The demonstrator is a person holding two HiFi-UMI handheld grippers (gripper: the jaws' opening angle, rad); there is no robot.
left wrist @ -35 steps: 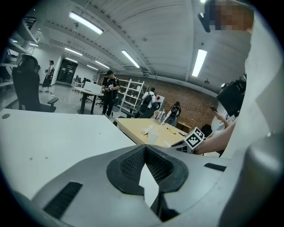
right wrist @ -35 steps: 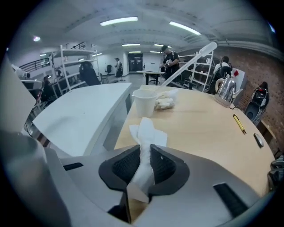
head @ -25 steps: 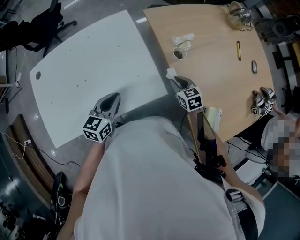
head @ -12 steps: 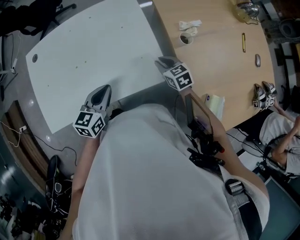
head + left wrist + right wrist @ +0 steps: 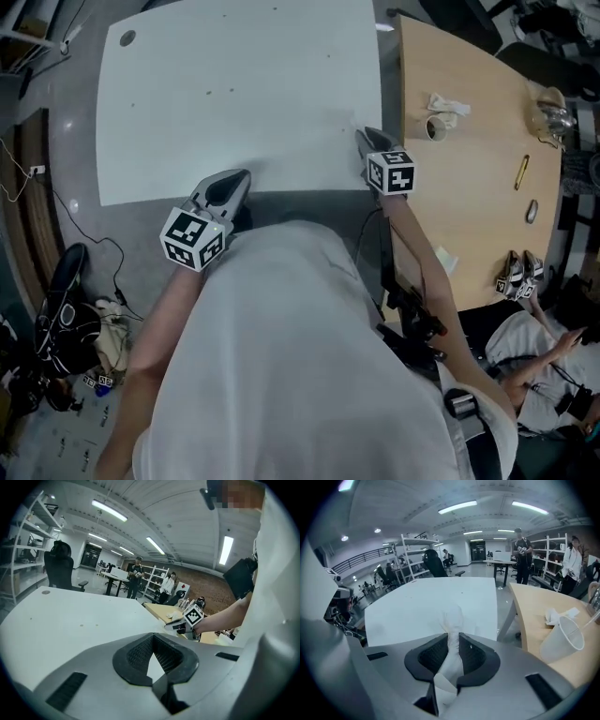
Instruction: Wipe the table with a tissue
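We have the tissue (image 5: 451, 656) pinched between the closed jaws of our right gripper (image 5: 452, 637). Its crumpled end sticks out past the tips, above the white desk (image 5: 426, 606) near its front edge. Our left gripper (image 5: 153, 638) hovers by that edge, jaws together and empty.

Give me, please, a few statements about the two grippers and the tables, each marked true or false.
1. The right gripper has its jaws shut on a tissue. True.
2. The left gripper holds a tissue too. False: its jaws are together with nothing between them.
3. The cup is on the white table. False: it is on the wooden table.
4. A gap separates the two tables. True.
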